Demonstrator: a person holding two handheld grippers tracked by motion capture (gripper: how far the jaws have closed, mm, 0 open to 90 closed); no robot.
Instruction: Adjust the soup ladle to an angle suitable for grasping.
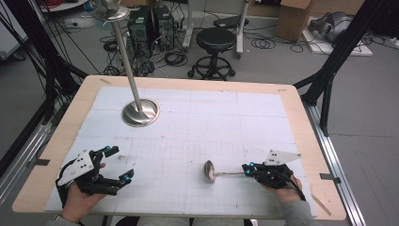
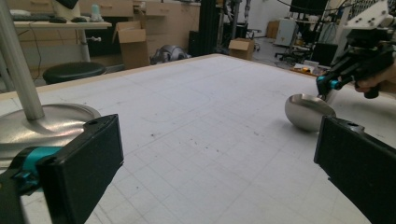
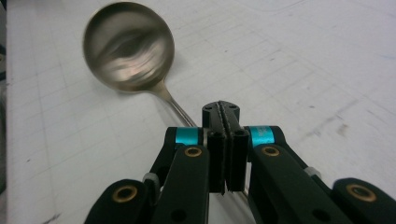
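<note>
High view showed the shiny steel ladle (image 1: 210, 171) lying handle-right, bowl-left; the right tongs (image 1: 248, 168) pinched its handle; the left tongs (image 1: 117, 165), spread and empty, sat well apart on the worktop (image 1: 197, 117).

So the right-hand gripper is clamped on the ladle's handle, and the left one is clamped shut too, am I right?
Not quite: the left gripper is open, its jaws spread wide with nothing between them, as the left gripper view shows. The right gripper is indeed clamped on the handle of the ladle.
</note>
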